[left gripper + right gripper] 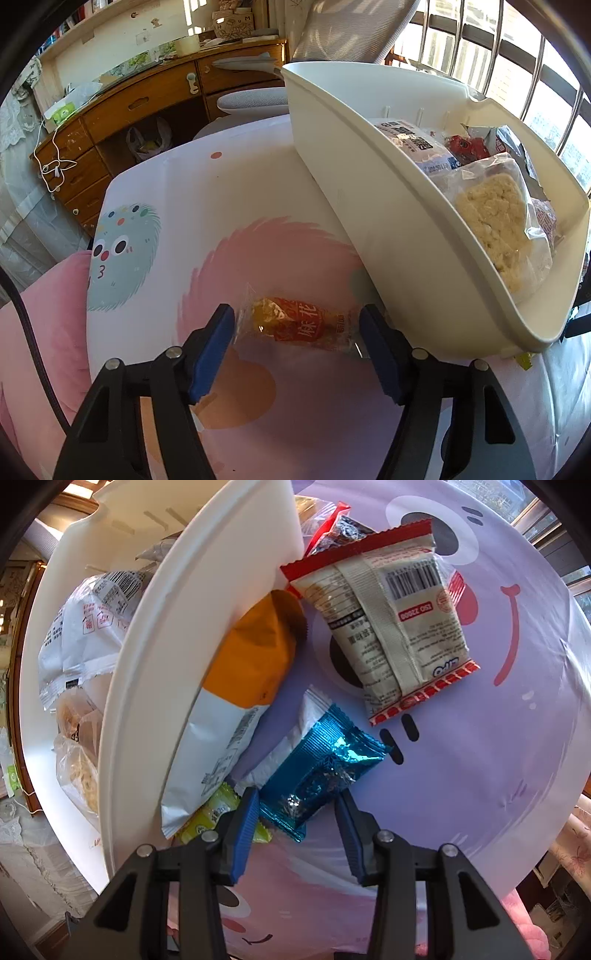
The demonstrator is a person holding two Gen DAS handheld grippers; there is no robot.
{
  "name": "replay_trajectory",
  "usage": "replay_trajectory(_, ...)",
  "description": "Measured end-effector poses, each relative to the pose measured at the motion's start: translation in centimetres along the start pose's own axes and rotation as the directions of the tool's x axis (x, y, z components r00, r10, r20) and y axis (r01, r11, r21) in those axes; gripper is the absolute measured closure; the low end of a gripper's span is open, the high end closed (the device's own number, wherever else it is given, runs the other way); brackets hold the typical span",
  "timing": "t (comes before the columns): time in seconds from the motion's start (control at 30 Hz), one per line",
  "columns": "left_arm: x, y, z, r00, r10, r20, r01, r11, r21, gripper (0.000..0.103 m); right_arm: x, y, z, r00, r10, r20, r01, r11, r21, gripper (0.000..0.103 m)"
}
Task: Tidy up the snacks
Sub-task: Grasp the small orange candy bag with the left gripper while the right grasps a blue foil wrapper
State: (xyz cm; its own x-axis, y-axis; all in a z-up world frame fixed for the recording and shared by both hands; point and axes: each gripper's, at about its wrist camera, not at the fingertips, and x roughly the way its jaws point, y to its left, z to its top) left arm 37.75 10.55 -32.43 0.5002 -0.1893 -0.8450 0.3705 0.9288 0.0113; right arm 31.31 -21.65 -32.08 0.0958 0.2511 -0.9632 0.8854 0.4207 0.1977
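The left gripper (297, 328) is spread wide over the cartoon-printed tablecloth (221, 206), its blue pads (212, 350) standing either side of an orange twist-snack packet (299, 325) that lies flat on the cloth; the pads look just clear of the wrapper's ends, though I cannot tell whether the right one brushes it. At about two o'clock from that packet sits the white bin (388, 221), already holding a clear bag of pale crumbly cake (491, 221) and a few other wrappers behind it. Over on the other side, the right gripper (297, 808) is also parted, its fingers bracketing the near end of a shiny blue foil packet (321, 771) resting on the cloth, not squeezing it. At ten o'clock from the blue packet an orange-and-white bag (243, 686) leans against the outer wall of the bin (155, 664), with a small yellow-green packet (210, 816) tucked under its lower end. At one o'clock lies a cream packet with red edges (391, 627), barcode side up.
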Motion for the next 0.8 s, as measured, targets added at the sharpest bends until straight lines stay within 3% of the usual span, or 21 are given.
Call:
replay_trajectory(0.27,0.0,-0.3,-0.3,1.000,-0.005,0.012,0.005,1.000,0.003,0.041,-0.8,-0.4,2.0,0.997,-0.051,0.061,0.048,0.998,0.045,0.050)
replay_trajectory(0.37,-0.1,-0.2,-0.4,1.000,-0.015,0.023,0.015,1.000,-0.002,0.042,-1.9,-2.4,2.5,0.995,-0.056,0.081,0.050,0.996,0.070,0.047)
replay_trajectory(0.6,-0.5,-1.1,-0.8,0.998,-0.036,0.050,0.035,0.999,0.008,0.064,-2.6,-3.4,3.6,0.990,-0.087,0.115,0.081,0.995,0.060,0.047)
replay_trajectory(0.67,-0.5,-1.2,-0.8,0.998,-0.038,0.055,0.038,0.999,0.009,0.066,-2.6,-3.3,4.0,0.988,-0.096,0.119,0.091,0.995,0.047,0.050)
replay_trajectory(0.8,-0.5,-1.1,-0.8,0.996,-0.056,0.063,0.056,0.998,0.008,0.073,-3.0,-3.0,4.3,0.988,-0.075,0.137,0.074,0.997,0.018,0.073)
